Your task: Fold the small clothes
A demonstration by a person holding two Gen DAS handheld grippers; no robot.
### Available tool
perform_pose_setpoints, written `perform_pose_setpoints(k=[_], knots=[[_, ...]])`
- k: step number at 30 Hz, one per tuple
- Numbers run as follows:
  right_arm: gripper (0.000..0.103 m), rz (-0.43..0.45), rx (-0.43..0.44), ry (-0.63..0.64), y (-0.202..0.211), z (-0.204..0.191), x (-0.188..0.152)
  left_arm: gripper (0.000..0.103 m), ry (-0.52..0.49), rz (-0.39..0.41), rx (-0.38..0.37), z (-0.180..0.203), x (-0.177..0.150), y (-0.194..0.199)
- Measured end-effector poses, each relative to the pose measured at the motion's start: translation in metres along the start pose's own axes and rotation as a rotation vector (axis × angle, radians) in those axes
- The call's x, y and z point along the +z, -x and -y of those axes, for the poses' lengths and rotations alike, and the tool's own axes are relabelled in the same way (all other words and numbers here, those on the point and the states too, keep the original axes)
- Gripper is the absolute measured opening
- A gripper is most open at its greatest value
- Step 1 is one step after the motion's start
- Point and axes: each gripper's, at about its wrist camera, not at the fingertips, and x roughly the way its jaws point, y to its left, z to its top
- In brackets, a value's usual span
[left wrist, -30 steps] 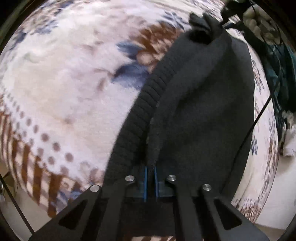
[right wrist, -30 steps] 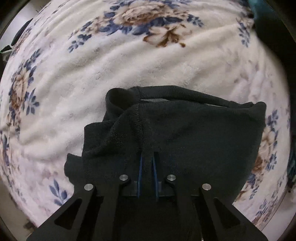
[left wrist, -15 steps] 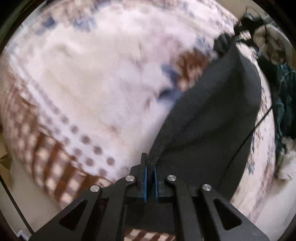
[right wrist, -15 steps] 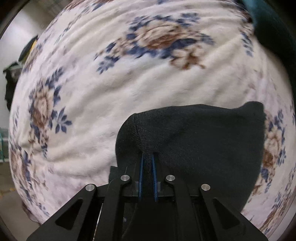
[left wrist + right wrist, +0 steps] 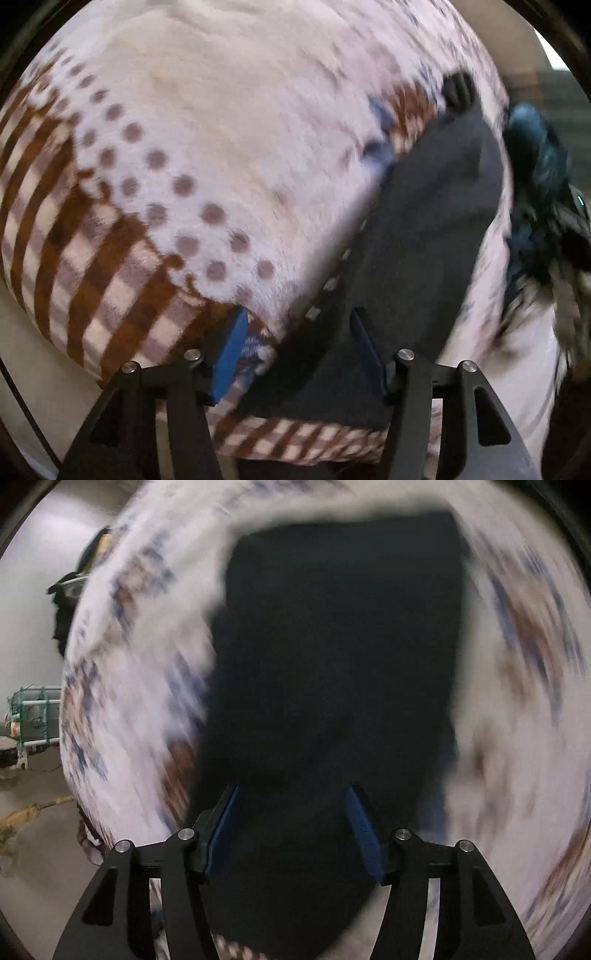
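Note:
A dark grey knitted garment (image 5: 424,236) lies folded on a floral blanket (image 5: 221,122). In the left wrist view it runs from between the fingers up to the right. My left gripper (image 5: 299,343) is open, its blue pads (image 5: 231,350) spread apart, with the garment's near end lying between them. In the right wrist view the garment (image 5: 340,657) is a flat dark rectangle straight ahead. My right gripper (image 5: 291,823) is open just over its near edge, holding nothing. Both views are motion-blurred.
The blanket has a brown checked border (image 5: 92,280) at its near left edge. A dark teal pile of clothes (image 5: 535,192) lies to the right of the garment. Beyond the blanket's left edge the right wrist view shows bare floor (image 5: 33,812) and a small rack (image 5: 33,716).
Both grippers were shut on the garment's edge; now both have opened and let it go. The garment has been carried over and now lies flat, folded. Both cameras have pulled back.

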Motion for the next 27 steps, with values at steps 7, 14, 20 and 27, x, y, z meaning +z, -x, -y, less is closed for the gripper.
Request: perform_pose_setpoints(k=[7, 14, 20, 27], knots=[[0.061, -0.306, 0.161, -0.211, -0.104, 0.063, -0.213, 0.009, -0.132, 0.035, 0.150, 0.042, -0.032, -0.013], [0.011, -0.127, 0.235, -0.223, -0.126, 0.046, -0.289, 0.006, -0.158, 0.098, 0.161, 0.051, -0.054, 0.012], [0.008, -0.026, 0.163, -0.164, -0.088, 0.038, -0.316, 0.006, -0.213, 0.027, 0.280, 0.054, -0.060, -0.005], [0.008, -0.123, 0.228, -0.234, -0.084, 0.057, -0.324, 0.016, -0.193, -0.031, 0.189, 0.048, -0.055, 0.029]])
